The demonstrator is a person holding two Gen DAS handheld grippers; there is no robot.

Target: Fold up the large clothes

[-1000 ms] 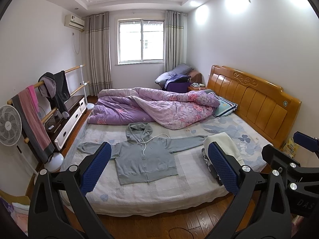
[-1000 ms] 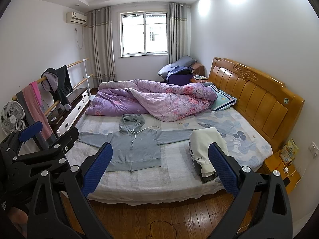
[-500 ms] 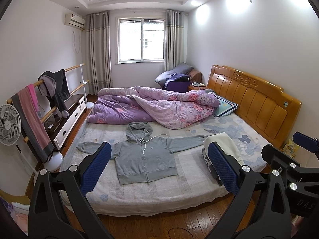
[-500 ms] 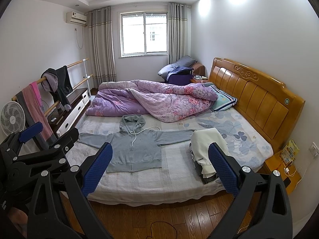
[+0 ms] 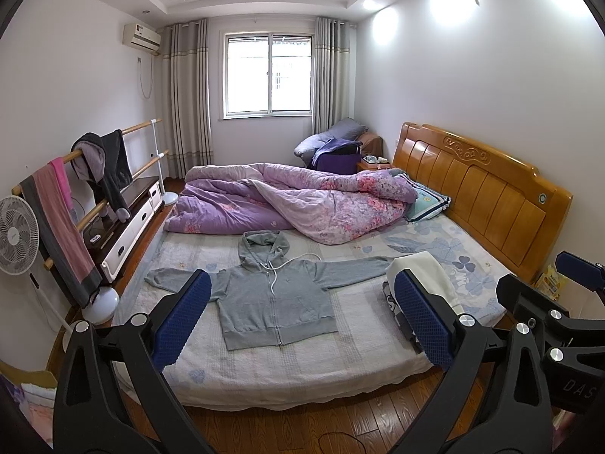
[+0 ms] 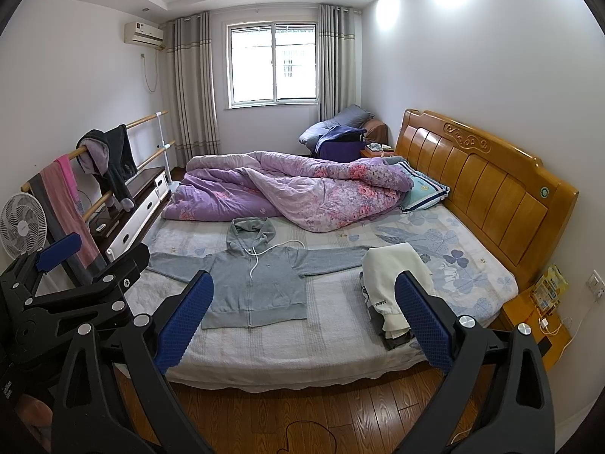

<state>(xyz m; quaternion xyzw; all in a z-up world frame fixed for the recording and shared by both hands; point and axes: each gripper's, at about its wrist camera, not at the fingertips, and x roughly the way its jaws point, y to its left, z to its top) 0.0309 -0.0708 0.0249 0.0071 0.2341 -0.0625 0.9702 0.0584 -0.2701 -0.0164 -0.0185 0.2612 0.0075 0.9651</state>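
A grey zip-up hoodie [image 5: 278, 297] [image 6: 257, 287] lies flat on the bed, front up, sleeves spread out to both sides, hood toward the quilt. My left gripper [image 5: 298, 319] is open and empty, held off the bed's near edge over the wooden floor. My right gripper [image 6: 300, 319] is also open and empty, at about the same distance from the bed. In the left wrist view the right gripper's black frame [image 5: 559, 321] shows at the right edge; in the right wrist view the left gripper's frame [image 6: 68, 295] shows at the left.
A pile of folded clothes with a cream garment on top [image 5: 423, 283] [image 6: 393, 287] sits on the bed right of the hoodie. A crumpled purple quilt [image 5: 287, 200] fills the far half. Wooden headboard [image 5: 484, 189] right; clothes rack [image 5: 83, 189] and fan [image 5: 17, 234] left.
Almost nothing has changed. Both views have shifted very slightly; the hoodie and both open grippers remain as they were.
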